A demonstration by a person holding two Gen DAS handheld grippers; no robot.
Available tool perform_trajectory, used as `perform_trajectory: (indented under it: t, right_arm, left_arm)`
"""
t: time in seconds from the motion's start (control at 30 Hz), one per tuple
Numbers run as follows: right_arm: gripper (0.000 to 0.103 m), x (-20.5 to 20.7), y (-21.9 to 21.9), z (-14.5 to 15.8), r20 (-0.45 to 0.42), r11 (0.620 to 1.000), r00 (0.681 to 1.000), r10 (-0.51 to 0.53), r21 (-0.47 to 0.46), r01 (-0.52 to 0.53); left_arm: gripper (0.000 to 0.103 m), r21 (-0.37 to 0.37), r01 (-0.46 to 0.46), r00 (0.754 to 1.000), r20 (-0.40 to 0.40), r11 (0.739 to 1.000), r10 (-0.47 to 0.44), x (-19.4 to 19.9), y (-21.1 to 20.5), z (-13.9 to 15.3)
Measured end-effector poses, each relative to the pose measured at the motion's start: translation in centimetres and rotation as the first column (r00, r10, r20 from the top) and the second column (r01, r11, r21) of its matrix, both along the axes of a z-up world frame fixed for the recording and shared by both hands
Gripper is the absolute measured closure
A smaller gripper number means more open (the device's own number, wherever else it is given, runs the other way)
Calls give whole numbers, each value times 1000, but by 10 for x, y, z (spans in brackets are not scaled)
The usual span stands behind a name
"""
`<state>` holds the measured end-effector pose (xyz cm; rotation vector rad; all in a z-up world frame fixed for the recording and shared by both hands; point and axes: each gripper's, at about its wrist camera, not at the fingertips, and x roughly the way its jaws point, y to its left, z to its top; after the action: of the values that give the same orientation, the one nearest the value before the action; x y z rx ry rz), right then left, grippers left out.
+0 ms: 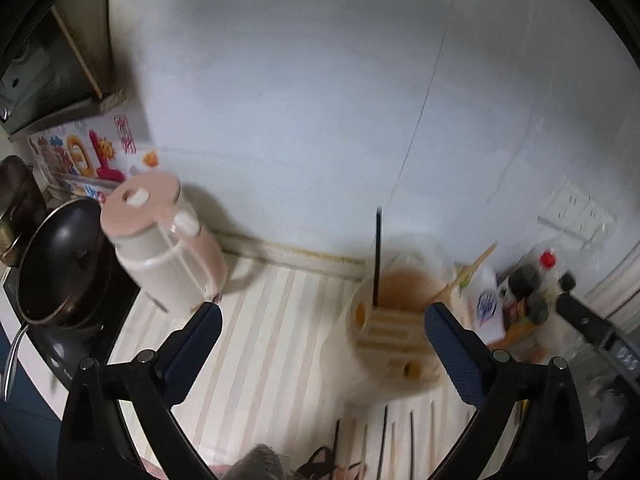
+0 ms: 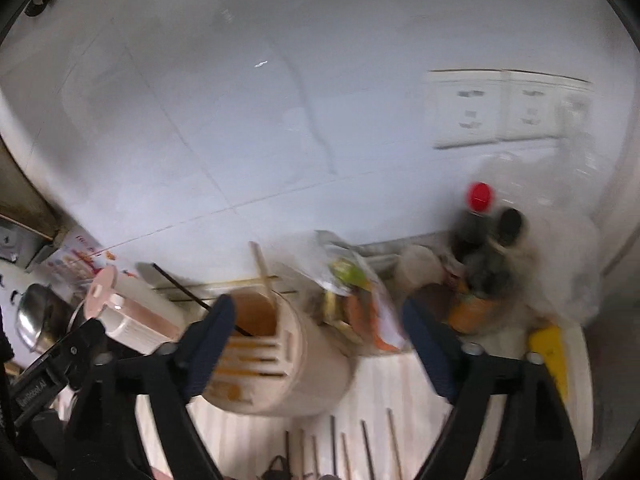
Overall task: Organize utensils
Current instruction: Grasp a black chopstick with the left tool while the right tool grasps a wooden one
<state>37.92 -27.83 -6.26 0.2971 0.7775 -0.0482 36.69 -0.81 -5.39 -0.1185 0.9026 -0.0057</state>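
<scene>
Left gripper (image 1: pixel 322 322) jaws wide, empty; right gripper (image 2: pixel 318 330) likewise. Round utensil holder (image 2: pixel 280 360) upright on striped mat (image 1: pixel 248 320), black chopstick (image 1: pixel 377 256) + wooden one (image 2: pixel 262 276) inside. More chopsticks (image 2: pixel 364 444) flat on mat, near side of holder.

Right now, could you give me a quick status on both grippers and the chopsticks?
Left gripper and right gripper open, empty. Two chopsticks in holder; more lie loose on counter. Nothing blocking.
</scene>
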Motion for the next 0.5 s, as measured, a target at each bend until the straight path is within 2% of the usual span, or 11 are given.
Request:
perform_trajectory:
  t: [0.07, 0.17, 0.3, 0.37, 0.43, 0.47, 0.5]
  right_arm:
    - [6, -13, -2, -8, -19, 999, 999, -27, -27, 26]
    - [6, -28, -4, -32, -64, 998, 997, -41, -51, 38]
    - [6, -41, -5, -78, -168, 997, 985, -50, -60, 40]
    - [9, -46, -6, -105, -224, 997, 973, -51, -69, 36]
    - [36, -51, -7, -129, -275, 996, 960, -54, -83, 33]
    - [40, -53, -7, -139, -296, 996, 954, -54, -87, 29]
    - [49, -56, -7, -153, -322, 996, 945, -50, -83, 25]
  left_arm:
    - [0, 10, 0, 999, -35, 1000, 0, -6, 1, -16]
    - [0, 48, -4, 996, -92, 999, 8, -15, 2, -44]
    - [0, 29, -14, 985, -169, 999, 19, -31, 7, -91]
    - [0, 50, -12, 975, -222, 999, 23, -38, 6, -118]
    - [0, 61, 1, 962, -272, 998, 16, -45, 5, -143]
    - [0, 65, 7, 954, -300, 998, 12, -49, 3, -155]
    - [0, 65, 13, 947, -321, 998, 9, -51, 1, -165]
